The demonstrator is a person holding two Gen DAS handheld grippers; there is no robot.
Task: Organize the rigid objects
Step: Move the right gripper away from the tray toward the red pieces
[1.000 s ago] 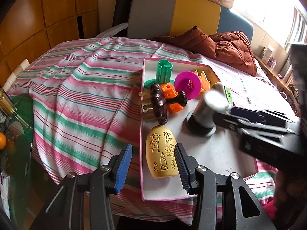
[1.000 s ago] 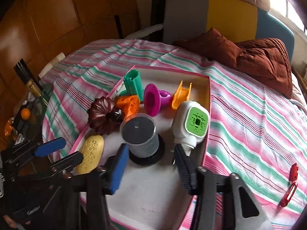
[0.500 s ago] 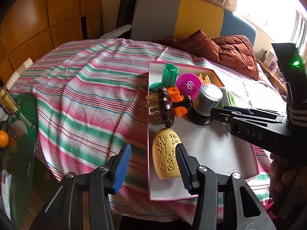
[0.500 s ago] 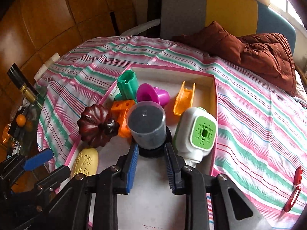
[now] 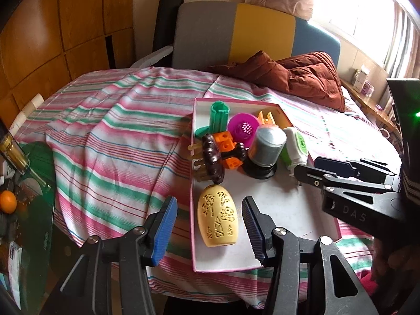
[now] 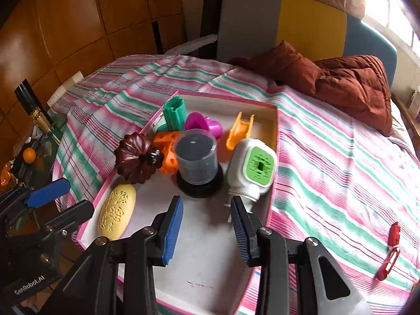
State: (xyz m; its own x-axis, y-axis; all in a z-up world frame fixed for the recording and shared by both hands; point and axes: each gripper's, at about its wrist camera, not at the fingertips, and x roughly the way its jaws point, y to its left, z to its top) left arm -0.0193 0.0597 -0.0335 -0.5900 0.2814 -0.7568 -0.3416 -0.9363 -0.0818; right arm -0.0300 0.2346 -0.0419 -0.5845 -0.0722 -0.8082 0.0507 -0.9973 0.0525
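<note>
Here, reading the right wrist view from the left: white "GenRobot.AI" lettering sits on the black left tongs (image 6: pixel 59 197) at lower left, their jaws apart and just opening, gripping nothing. Right of them a shallow pink-rimmed tray (image 6: pixel 273 183) lies on the striped cloth (image 6: pixel 341 162), holding a smooth yellow oval (image 6: pixel 116 211) with cut-out patterns, a glossy ribbed brown pumpkin (image 6: pixel 135 157), an orange holed block (image 6: pixel 168 144), a green fluted tube (image 6: pixel 174 114), a magenta funnel (image 6: pixel 202 126), a grey tub (image 6: pixel 197 155) on a black base, and a white plug (image 6: pixel 250 168) with a green perforated face. The right tongs (image 6: pixel 206 216), at lower centre, have just opened and stand apart before the tub, touching nothing. In the left wrist view "DAS" shows on them.
</note>
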